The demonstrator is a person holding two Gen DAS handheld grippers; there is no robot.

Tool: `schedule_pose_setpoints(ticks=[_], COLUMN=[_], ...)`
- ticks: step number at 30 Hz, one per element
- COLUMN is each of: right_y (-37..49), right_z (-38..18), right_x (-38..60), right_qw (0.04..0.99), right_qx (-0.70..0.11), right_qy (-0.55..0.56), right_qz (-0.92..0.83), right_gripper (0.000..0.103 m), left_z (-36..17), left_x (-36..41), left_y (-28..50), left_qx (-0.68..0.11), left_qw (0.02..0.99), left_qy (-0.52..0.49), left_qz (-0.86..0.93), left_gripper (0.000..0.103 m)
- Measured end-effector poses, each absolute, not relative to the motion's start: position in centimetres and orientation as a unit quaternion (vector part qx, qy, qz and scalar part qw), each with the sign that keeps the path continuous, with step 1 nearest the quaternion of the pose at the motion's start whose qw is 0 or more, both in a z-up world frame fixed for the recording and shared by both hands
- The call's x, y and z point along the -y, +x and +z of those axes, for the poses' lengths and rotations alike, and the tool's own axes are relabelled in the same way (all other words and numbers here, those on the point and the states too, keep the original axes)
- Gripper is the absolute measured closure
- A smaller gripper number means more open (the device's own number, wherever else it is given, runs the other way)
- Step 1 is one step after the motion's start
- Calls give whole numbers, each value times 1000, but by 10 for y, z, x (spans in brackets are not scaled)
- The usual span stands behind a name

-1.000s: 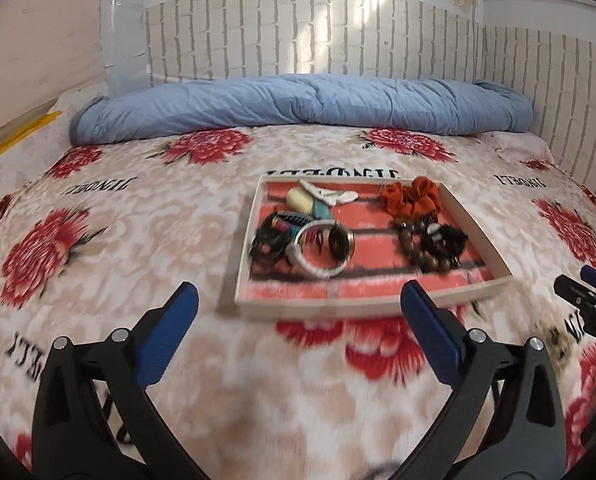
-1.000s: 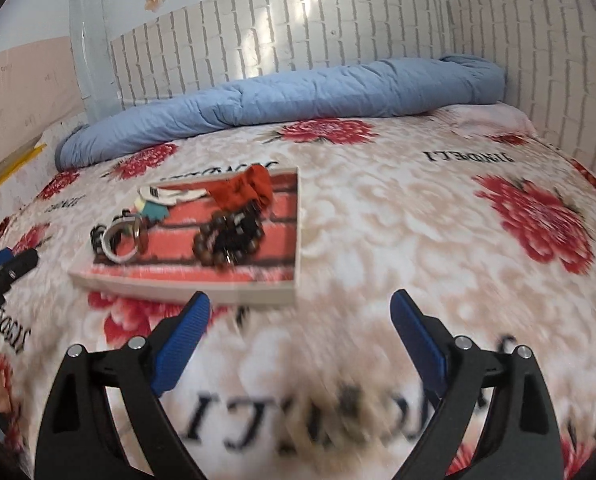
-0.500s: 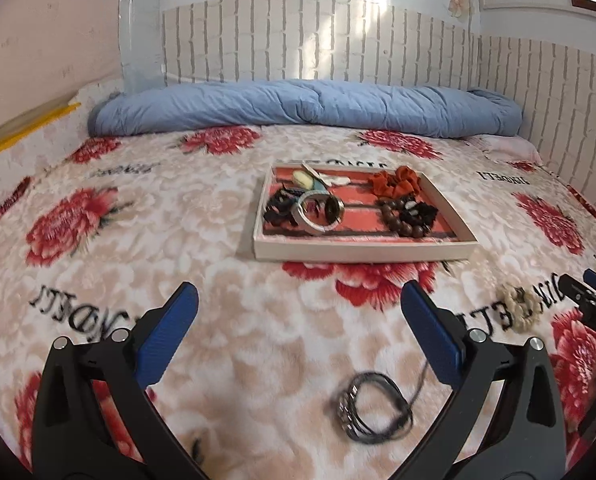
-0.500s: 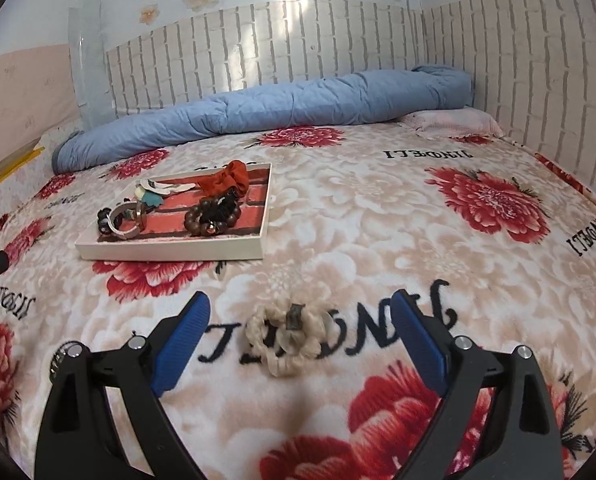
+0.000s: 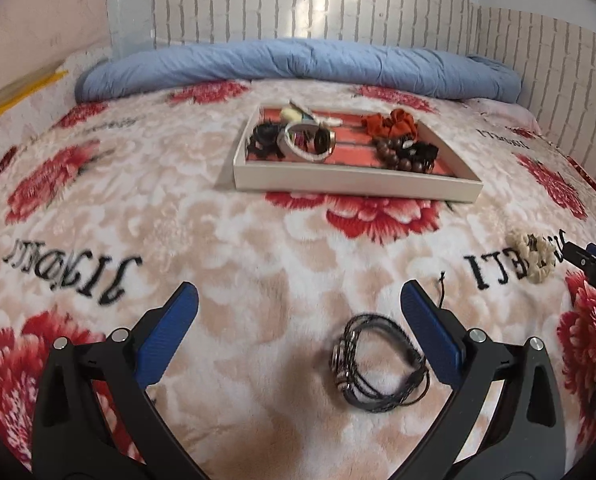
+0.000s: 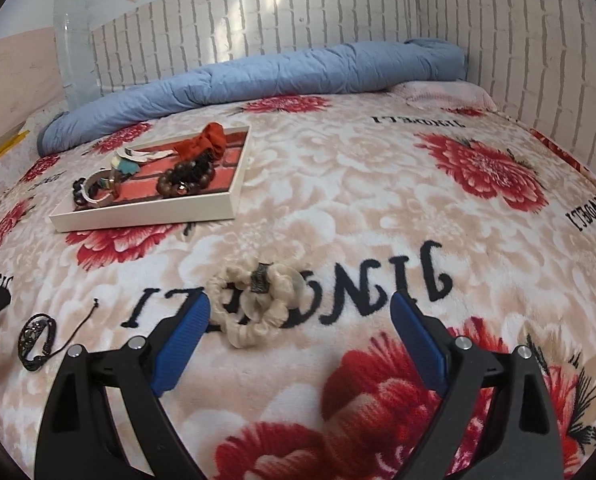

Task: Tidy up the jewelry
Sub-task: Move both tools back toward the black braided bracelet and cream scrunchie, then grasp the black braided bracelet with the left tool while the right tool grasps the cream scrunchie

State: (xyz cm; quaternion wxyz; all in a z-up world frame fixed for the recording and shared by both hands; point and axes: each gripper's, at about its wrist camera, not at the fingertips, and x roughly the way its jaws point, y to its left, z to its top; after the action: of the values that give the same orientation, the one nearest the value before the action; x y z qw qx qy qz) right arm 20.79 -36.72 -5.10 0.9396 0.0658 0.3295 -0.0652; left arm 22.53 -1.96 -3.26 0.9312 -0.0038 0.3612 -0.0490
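Two pieces lie loose on the bed blanket (image 5: 258, 264), both outside the tray (image 5: 354, 184).

Black cord bracelet (image 5: 380, 364): lies flat between the fingers of the left claw (image 5: 298, 320), nearer its right finger; claw released, jaws wide, nothing held. Judged light and limp, thin strands with a small metal piece on one side. Best taken across the bundled strands; the loose tail cord may drag in the plush pile.

Cream scrunchie (image 6: 254, 304): just ahead of the right claw (image 6: 300, 314), touching or nearly touching its left finger; claw also released, empty. Judged soft and squashy, no breakage risk; pinch the puffy ring anywhere.

Tray sits well beyond both, already holding an orange scrunchie (image 6: 202, 146), wooden beads (image 6: 182, 182) and a white bangle (image 5: 306, 144). Open blanket between; only the tray's raised rim to clear.
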Motion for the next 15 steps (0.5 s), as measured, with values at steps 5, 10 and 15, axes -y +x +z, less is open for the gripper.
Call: schedule_pose_setpoints(ticks=[5,10,15], right_y=[216,228,244], right_z=[-54,-58,-67], right_x=[370,366,365], right_qw=[936,932,924], right_qx=[-340,-354,-376], right_qy=[59,35,18], right_qz=[-71,-71,-74], right_gripper=[13,13,14], left_z=[-48,-56,-63], left_x=[17,21,26], left_y=[229,230,231], left_qx=[-391,-409,-423], left_qw=[919,911,904], left_qy=[-7,1,12], left_qz=[-52,-54,-58], left_gripper=[5,6,11])
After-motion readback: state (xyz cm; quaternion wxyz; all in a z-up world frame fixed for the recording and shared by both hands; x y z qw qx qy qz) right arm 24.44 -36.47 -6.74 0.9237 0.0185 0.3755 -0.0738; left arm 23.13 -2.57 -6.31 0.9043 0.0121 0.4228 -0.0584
